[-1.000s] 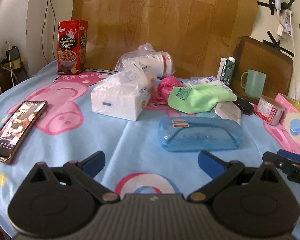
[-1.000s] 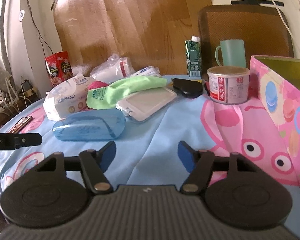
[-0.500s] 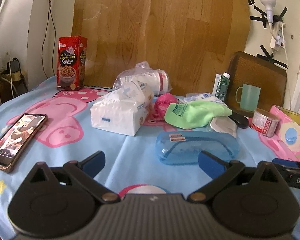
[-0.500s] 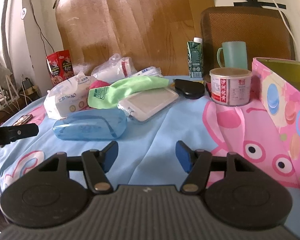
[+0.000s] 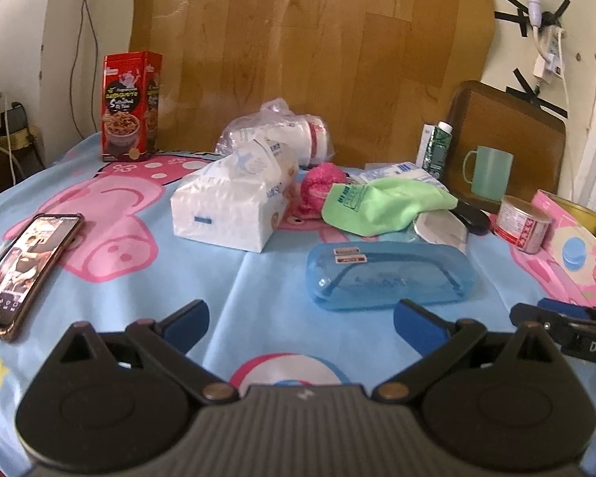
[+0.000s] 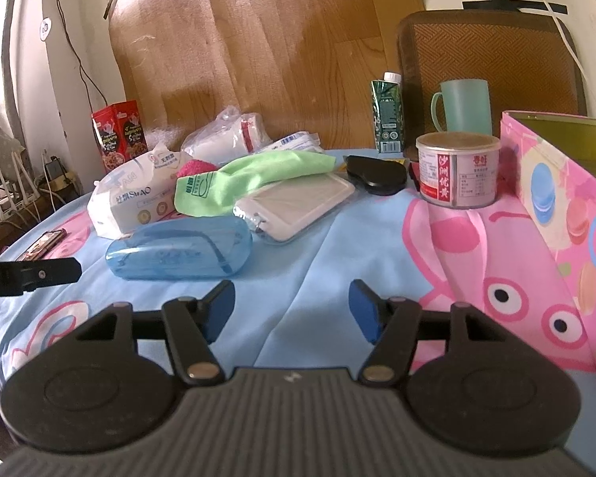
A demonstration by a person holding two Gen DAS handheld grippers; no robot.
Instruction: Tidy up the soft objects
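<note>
A green cloth (image 5: 385,204) (image 6: 246,177) lies mid-table, draped over a flat white pouch (image 6: 298,208). A pink fluffy ball (image 5: 322,187) (image 6: 194,167) sits behind it, beside a white tissue pack (image 5: 230,208) (image 6: 133,198). A plastic bag of white soft items (image 5: 278,137) (image 6: 226,137) lies at the back. My left gripper (image 5: 300,324) is open and empty above the blue cloth near the front. My right gripper (image 6: 292,308) is open and empty, in front of a blue glasses case (image 5: 389,276) (image 6: 180,252).
A pink box (image 6: 556,194) (image 5: 576,246) stands open at the right. A tin can (image 6: 457,171), green mug (image 6: 465,105), green carton (image 6: 387,111) and black case (image 6: 375,175) stand at the back right. A phone (image 5: 24,270) lies left, a red box (image 5: 129,105) back left.
Both grippers have lifted slightly and tilted up, so the table objects sit a little lower in view. Both stay open. Nothing on the table has moved.
</note>
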